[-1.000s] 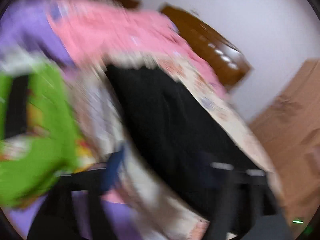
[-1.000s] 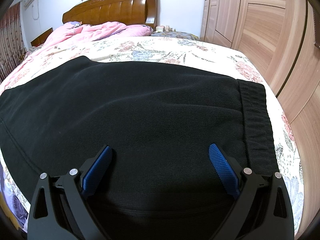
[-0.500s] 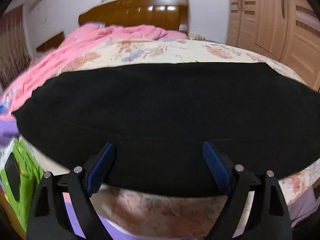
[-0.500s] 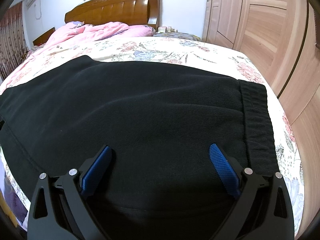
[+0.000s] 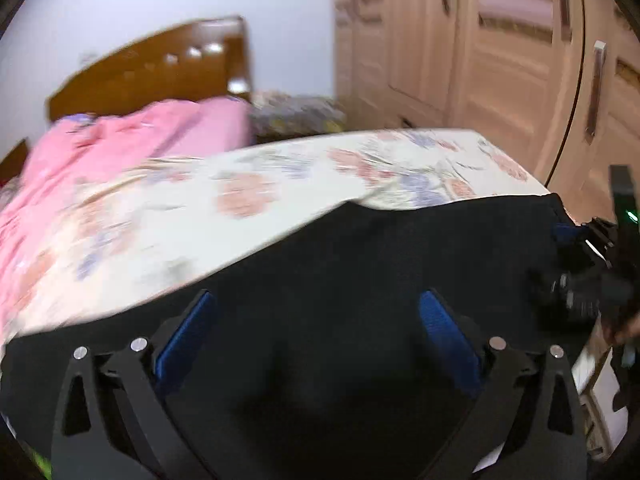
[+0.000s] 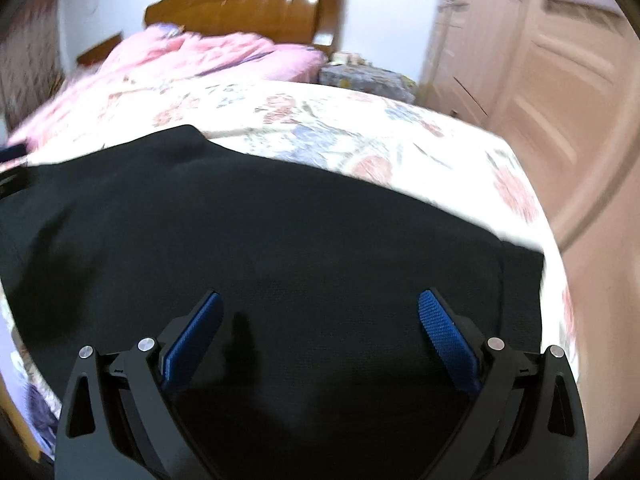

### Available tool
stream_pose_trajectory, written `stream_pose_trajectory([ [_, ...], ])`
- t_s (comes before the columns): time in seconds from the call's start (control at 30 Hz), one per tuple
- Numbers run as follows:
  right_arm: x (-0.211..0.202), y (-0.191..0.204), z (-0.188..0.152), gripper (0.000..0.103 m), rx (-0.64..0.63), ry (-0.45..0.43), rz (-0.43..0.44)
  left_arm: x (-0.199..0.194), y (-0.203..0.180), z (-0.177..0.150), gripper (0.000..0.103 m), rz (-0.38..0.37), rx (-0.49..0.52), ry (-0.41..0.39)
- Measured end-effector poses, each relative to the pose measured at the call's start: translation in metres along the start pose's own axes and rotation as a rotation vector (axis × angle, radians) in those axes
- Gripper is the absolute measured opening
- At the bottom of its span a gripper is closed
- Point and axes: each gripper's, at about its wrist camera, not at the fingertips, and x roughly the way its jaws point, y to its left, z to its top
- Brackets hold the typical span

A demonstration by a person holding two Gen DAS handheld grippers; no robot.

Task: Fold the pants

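Note:
Black pants (image 5: 340,260) lie flat across the near side of the bed, their ribbed waistband (image 6: 520,280) at the right end. My left gripper (image 5: 316,296) hovers over the dark cloth; its jaws are opening wide, and the blue pads (image 5: 188,332) press on nothing. My right gripper (image 6: 320,296) stands open above the pants near the waistband, its blue pads (image 6: 448,336) also bare. Part of the right gripper (image 5: 576,248) shows at the right edge of the left wrist view, over the pants' right end. Both views are blurred.
The bed has a floral sheet (image 5: 248,196) with a pink quilt (image 5: 120,152) bunched toward the wooden headboard (image 5: 160,76). A wooden wardrobe (image 5: 500,60) stands close along the bed's right side. A small cluttered nightstand (image 6: 364,76) sits beside the headboard.
The left gripper has swept from beyond the bed's left end to the right along the pants, rolled level, and its jaws stand wider. The right gripper has shifted a little and stays open.

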Motion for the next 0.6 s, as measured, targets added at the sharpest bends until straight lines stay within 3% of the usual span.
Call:
stream_pose_trajectory([
  [0.1,0.018,0.002,0.012,0.095,-0.048,0.045,-0.006,0.063,-0.022,0.027,0.101,-0.052,0.01,0.041],
  [0.17,0.037,-0.011,0.008,0.096,-0.045,0.129,-0.032,0.095,-0.031,0.027,0.101,-0.024,-0.005,0.081],
  [0.23,0.038,-0.036,-0.003,0.096,0.027,0.108,0.077,0.123,-0.023,0.021,0.102,-0.005,-0.027,0.12],
  [0.3,0.034,-0.039,-0.013,0.096,-0.019,0.07,0.102,0.122,-0.016,0.021,0.102,-0.015,-0.047,0.087],
  [0.4,0.028,-0.039,-0.017,0.095,-0.039,0.046,0.102,0.131,-0.011,0.019,0.102,-0.01,-0.066,0.1],
  [0.5,0.007,-0.033,-0.02,0.097,-0.048,-0.018,0.036,0.136,-0.016,0.021,0.102,0.018,-0.045,0.111],
  [0.57,-0.003,-0.037,-0.03,0.097,-0.019,-0.056,0.09,0.135,-0.019,0.021,0.102,0.035,-0.033,0.116],
  [0.6,0.003,-0.041,-0.035,0.098,0.007,-0.03,0.111,0.134,-0.019,0.021,0.102,0.036,-0.032,0.117],
])
